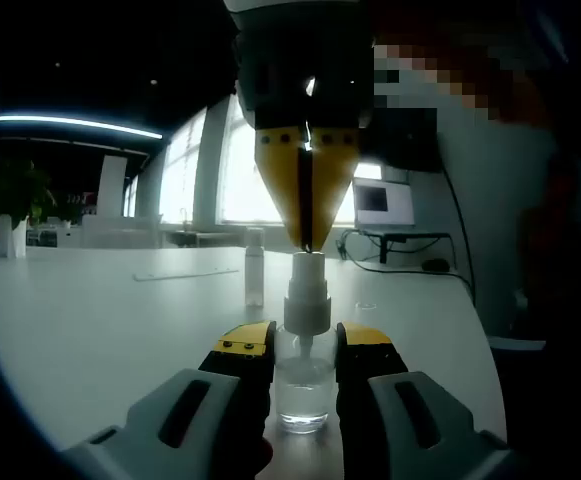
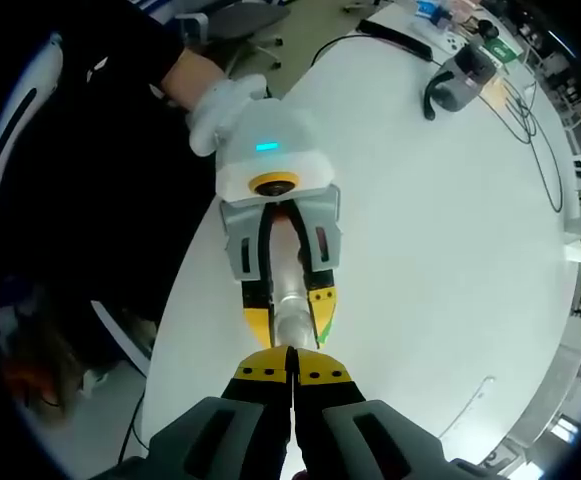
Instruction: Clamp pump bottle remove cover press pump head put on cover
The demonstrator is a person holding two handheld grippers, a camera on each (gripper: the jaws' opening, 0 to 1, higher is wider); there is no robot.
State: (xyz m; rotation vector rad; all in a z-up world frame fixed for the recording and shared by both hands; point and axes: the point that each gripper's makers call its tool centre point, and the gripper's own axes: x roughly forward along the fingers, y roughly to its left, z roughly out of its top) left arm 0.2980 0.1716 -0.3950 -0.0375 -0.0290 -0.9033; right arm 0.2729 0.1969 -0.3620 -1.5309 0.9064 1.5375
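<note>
On the white table [image 1: 90, 330], the left gripper [image 1: 305, 345] clamps the upright pump bottle [image 1: 305, 370]; right gripper [image 1: 307, 235] jaws together above.

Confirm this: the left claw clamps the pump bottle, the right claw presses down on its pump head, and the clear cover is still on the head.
Wrong about the cover. In the left gripper view the cover stands on the table behind the pump bottle; the pump head is bare. The left claw clamps the bottle and the right claw, shut, presses the head.

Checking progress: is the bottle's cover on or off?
Off: the bare pump head shows under the right gripper; the cover stands behind.
</note>
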